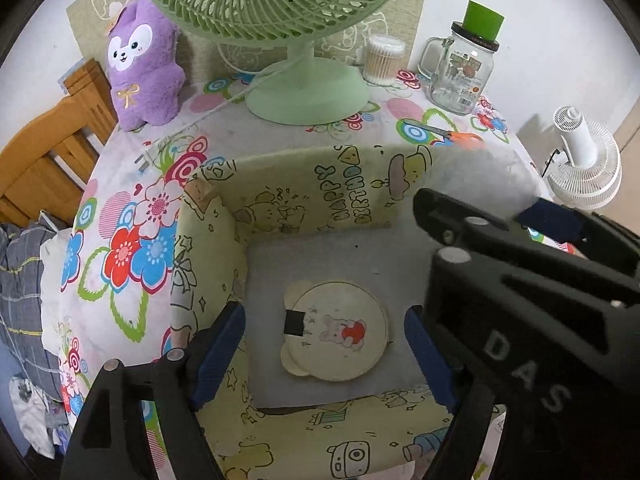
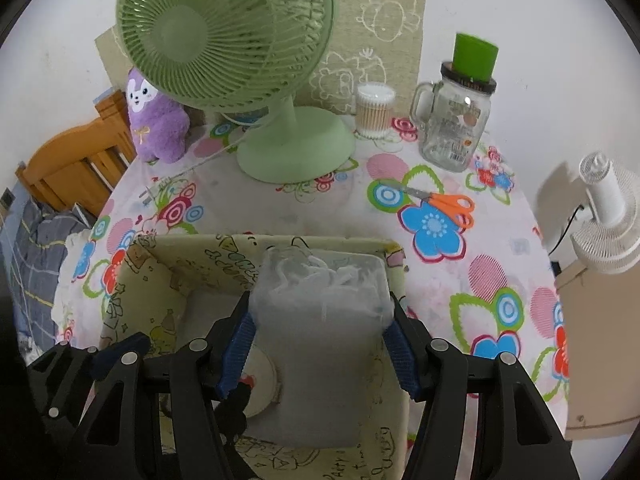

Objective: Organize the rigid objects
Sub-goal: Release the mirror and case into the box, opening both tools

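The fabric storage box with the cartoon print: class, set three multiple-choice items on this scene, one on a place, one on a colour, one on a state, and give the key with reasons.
1. Where do the orange-handled scissors lie?
A. inside the box
B. on the flowered tablecloth, beyond the box
C. on the desk fan's base

2. What colour is the desk fan?
A. pale green
B. white
C. purple

3. What is the right gripper doing?
A. standing open and empty
B. shut on a translucent plastic container
C. shut on the round cream bear-eared lid

Key: B, they lie on the cloth past the cartoon-print fabric storage box; A, grille and base are pale green; B, both blue pads press its sides above the box.
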Demonstrator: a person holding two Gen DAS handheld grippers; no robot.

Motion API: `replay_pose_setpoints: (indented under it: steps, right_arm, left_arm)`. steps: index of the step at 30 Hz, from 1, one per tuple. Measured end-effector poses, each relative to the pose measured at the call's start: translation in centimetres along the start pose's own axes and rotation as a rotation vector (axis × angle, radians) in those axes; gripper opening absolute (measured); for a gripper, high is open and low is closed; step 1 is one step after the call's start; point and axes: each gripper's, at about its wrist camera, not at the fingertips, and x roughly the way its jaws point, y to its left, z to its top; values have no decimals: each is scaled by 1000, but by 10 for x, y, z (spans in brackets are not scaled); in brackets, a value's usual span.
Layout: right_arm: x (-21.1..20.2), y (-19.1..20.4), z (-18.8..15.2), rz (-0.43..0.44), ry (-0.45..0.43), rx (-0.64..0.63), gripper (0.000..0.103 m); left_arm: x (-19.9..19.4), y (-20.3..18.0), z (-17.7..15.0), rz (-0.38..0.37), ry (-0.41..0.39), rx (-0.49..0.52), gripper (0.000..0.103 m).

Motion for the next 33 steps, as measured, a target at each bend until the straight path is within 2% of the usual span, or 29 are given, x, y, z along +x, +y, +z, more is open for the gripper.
replay_pose_setpoints:
  steps: [3, 9, 15, 22, 33]
  right_arm:
    - [2, 0, 1, -13, -7, 4, 64]
    - [-1, -1, 0, 7, 1, -6, 67]
    - [-10, -2, -4, 53, 7, 1, 78]
    - [-28, -4, -8, 34, -21, -2, 88]
    - [-48, -13, -19, 0, -23, 12, 91]
  left_arm:
    - [0, -2, 0, -4, 0, 7, 91]
    - [0, -2, 2, -12, 12, 5, 93]
    - [-8, -2, 0, -7, 3, 1, 95]
    - [-21, -3, -3, 13, -18, -3, 97]
    - [-45, -7, -12, 40, -54, 5, 99]
